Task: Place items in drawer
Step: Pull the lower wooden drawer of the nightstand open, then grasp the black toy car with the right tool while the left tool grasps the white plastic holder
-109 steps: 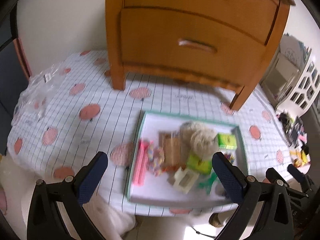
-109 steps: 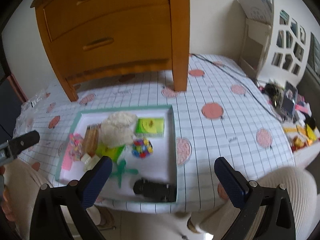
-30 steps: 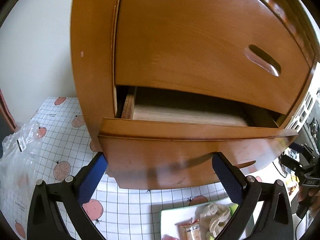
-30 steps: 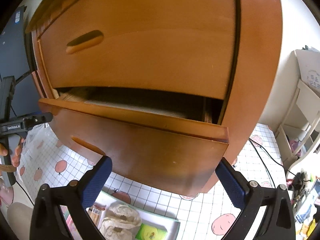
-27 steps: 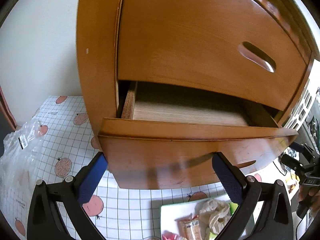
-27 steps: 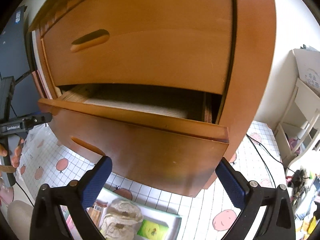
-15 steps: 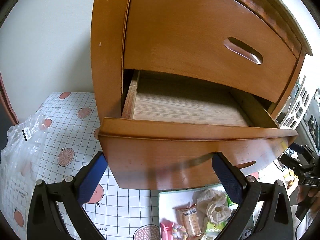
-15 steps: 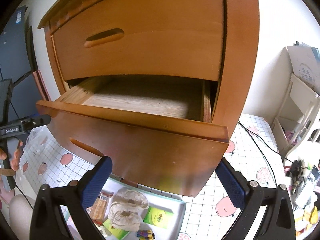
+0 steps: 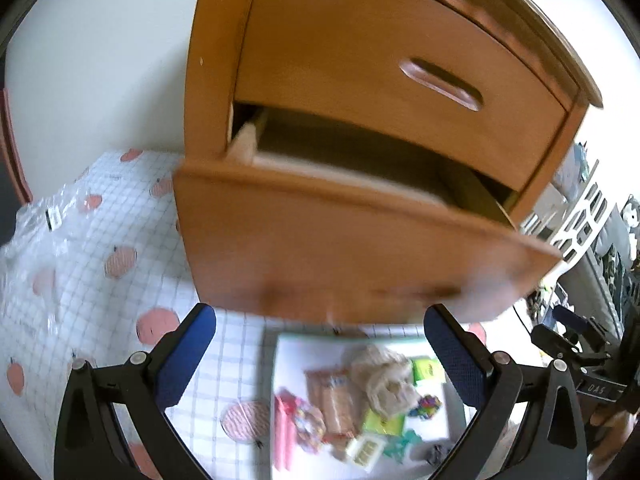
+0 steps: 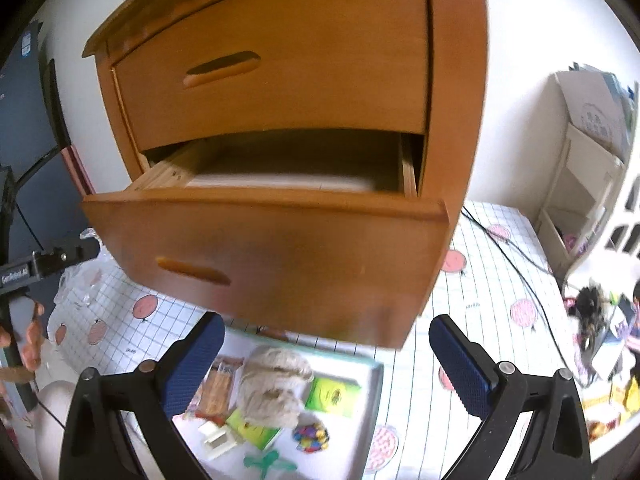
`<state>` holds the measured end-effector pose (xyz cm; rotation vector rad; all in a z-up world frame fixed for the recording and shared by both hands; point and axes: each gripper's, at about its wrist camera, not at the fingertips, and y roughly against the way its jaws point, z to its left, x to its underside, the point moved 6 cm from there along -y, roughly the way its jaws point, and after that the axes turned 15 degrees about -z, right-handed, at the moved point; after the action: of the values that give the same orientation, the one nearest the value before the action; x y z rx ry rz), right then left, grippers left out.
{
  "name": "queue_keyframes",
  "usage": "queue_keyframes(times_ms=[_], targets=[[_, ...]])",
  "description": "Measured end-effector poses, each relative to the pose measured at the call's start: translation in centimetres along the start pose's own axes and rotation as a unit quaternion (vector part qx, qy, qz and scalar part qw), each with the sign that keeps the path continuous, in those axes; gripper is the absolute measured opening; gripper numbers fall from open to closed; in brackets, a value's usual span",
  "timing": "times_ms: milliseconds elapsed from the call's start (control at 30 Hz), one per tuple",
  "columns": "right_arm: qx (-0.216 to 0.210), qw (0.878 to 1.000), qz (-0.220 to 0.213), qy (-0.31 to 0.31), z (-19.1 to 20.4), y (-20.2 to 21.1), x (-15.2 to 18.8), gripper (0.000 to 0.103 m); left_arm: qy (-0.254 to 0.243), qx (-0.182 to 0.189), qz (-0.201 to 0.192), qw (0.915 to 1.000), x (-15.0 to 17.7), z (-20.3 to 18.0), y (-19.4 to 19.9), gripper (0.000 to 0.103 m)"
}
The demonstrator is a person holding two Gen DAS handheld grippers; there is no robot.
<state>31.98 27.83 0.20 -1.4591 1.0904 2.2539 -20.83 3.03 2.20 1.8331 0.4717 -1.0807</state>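
Observation:
The lower drawer of the wooden cabinet stands pulled out, and its inside looks bare. Below its front lies a white tray holding a beige twine ball, a snack packet, a green packet, a pink item and colourful beads. My left gripper and my right gripper are both open and hold nothing, just in front of the drawer's lower edge and above the tray.
A checked cloth with pink spots covers the table. A clear plastic bag lies at the left. A black cable runs across the right side. A white shelf unit and clutter stand at the right.
The lower drawer has been pulled further out. Both grippers have backed away from the drawer front and dropped lower, so more of the tray shows.

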Motion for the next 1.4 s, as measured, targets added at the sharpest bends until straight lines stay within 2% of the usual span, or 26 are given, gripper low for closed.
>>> queue_keyframes(times_ms=[133, 367, 667, 800, 1000, 1033, 1200, 1267, 1400], targets=[[0.001, 1.0, 0.013, -0.025, 0.5, 1.0, 2.5, 0.103, 0.011, -0.002, 0.018, 0.9998, 2.9, -1.6, 0.6, 0.103], [0.004, 0.997, 0.055, -0.046, 1.1, 1.7, 7.8, 0.103, 0.014, -0.011, 0.077, 0.9969, 9.4, -3.3, 0.0, 0.103], [0.021, 0.987, 0.155, -0.032, 0.4, 0.2, 15.5, 0.102, 0.012, -0.018, 0.144, 0.9894, 15.8, -3.3, -2.3, 0.103], [0.029, 0.979, 0.2, -0.024, -0.4, -0.5, 18.0, 0.098, 0.014, -0.024, 0.17, 0.985, 17.6, -3.1, -3.3, 0.103], [0.007, 0.968, 0.249, 0.001, -0.8, -0.6, 19.7, 0.091, 0.021, -0.016, 0.2, 0.9795, 19.8, -3.0, -4.1, 0.103], [0.034, 0.967, 0.251, -0.023, -0.9, -0.8, 20.0, 0.09, 0.024, -0.015, 0.203, 0.9788, 20.1, -2.9, -4.2, 0.103], [0.017, 0.959, 0.284, 0.004, -0.5, -1.5, 21.3, 0.089, 0.042, -0.009, 0.208, 0.9771, 20.4, -2.4, -4.3, 0.103], [0.018, 0.956, 0.292, 0.014, -0.5, -1.7, 21.7, 0.082, 0.041, -0.007, 0.209, 0.9771, 20.5, -2.4, -4.3, 0.103], [0.019, 0.949, 0.315, 0.02, -0.6, -2.0, 22.7, 0.079, 0.033, -0.001, 0.212, 0.9768, 20.8, -2.7, -4.4, 0.103]])
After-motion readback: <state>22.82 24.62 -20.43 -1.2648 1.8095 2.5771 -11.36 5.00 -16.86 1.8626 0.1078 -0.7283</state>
